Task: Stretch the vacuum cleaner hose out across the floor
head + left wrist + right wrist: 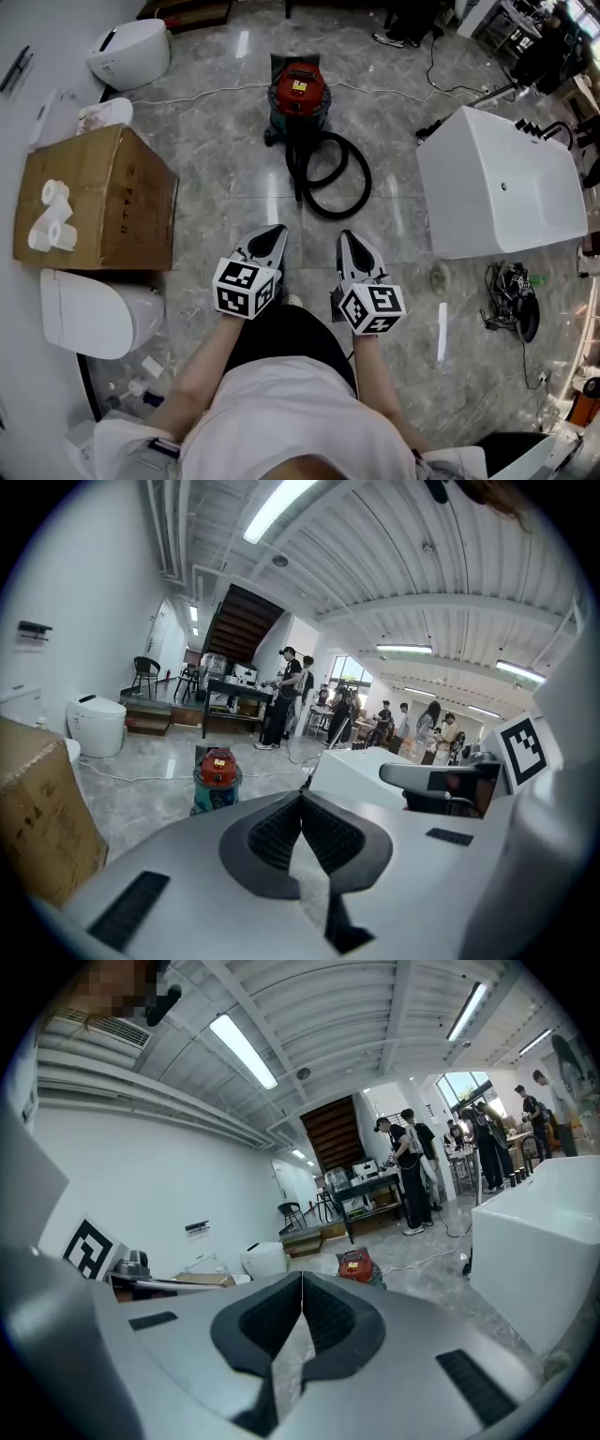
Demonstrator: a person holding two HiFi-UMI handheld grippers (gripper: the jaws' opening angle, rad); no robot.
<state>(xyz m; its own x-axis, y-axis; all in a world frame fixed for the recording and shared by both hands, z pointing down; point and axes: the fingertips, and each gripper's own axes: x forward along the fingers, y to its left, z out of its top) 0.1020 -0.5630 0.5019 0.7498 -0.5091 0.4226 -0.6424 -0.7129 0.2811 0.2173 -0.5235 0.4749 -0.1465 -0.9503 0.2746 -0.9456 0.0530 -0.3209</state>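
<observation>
Vacuum cleaner hose [302, 173] lies coiled in black loops on the grey polished floor [225, 169], just on the near side of the red-topped vacuum cleaner [298, 94] and running up to its base. The loops spread a little to the right of the machine. Both grippers are held side by side close to the person's body, pointing toward the vacuum cleaner and well apart from the hose. The left gripper [275, 234] has its jaws pressed together with nothing between them, as the left gripper view shows [301, 803]; past its tips that view shows the vacuum cleaner [217, 775] standing on the floor. The right gripper [349, 242] is likewise closed on nothing, its dark pads meeting in a straight seam in the right gripper view [302, 1283], with the vacuum cleaner [357, 1265] just beyond. To the left stands a cardboard box [112, 197] with toilet paper rolls [52, 220] on its top, a white toilet [94, 314] near it and another toilet [131, 52] farther off. A white bathtub [497, 183] sits to the right, with a tangle of black cable [511, 295] on the floor nearer the person. A thin white cord [216, 91] runs across the floor by the vacuum cleaner. People stand around tables at the far end of the room.
</observation>
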